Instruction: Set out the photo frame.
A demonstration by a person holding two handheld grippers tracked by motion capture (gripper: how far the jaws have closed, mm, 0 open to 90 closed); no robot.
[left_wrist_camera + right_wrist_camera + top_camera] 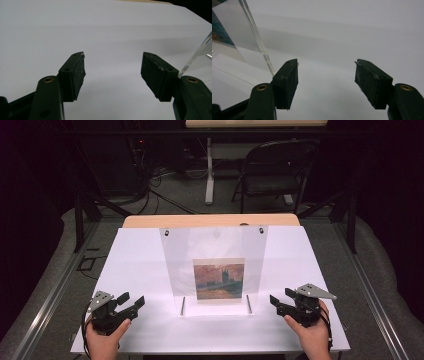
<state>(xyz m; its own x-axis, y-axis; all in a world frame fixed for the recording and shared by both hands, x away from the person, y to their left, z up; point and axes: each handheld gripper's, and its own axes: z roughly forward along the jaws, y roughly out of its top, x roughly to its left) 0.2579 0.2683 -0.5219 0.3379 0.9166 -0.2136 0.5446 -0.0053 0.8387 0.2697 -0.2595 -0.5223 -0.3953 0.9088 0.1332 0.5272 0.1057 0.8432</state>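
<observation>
Setting: lab or recording studio, not a home. Walls and surroundings hung in black; light falls on the desk [150,222] alone. The desk carries a plain white sheet [135,265] as a neutral backdrop; ahead of both sets of jaws that white surface runs bare. Beyond the desk's far edge: loose cables [150,175] across grey carpet, dark equipment with a small red light [141,142], a folding chair [272,170], and a second table [255,124] on a white leg. Metal rails [45,305] run along the floor on both sides. Dark frame struts [79,215] stand at the desk's far corners.
</observation>
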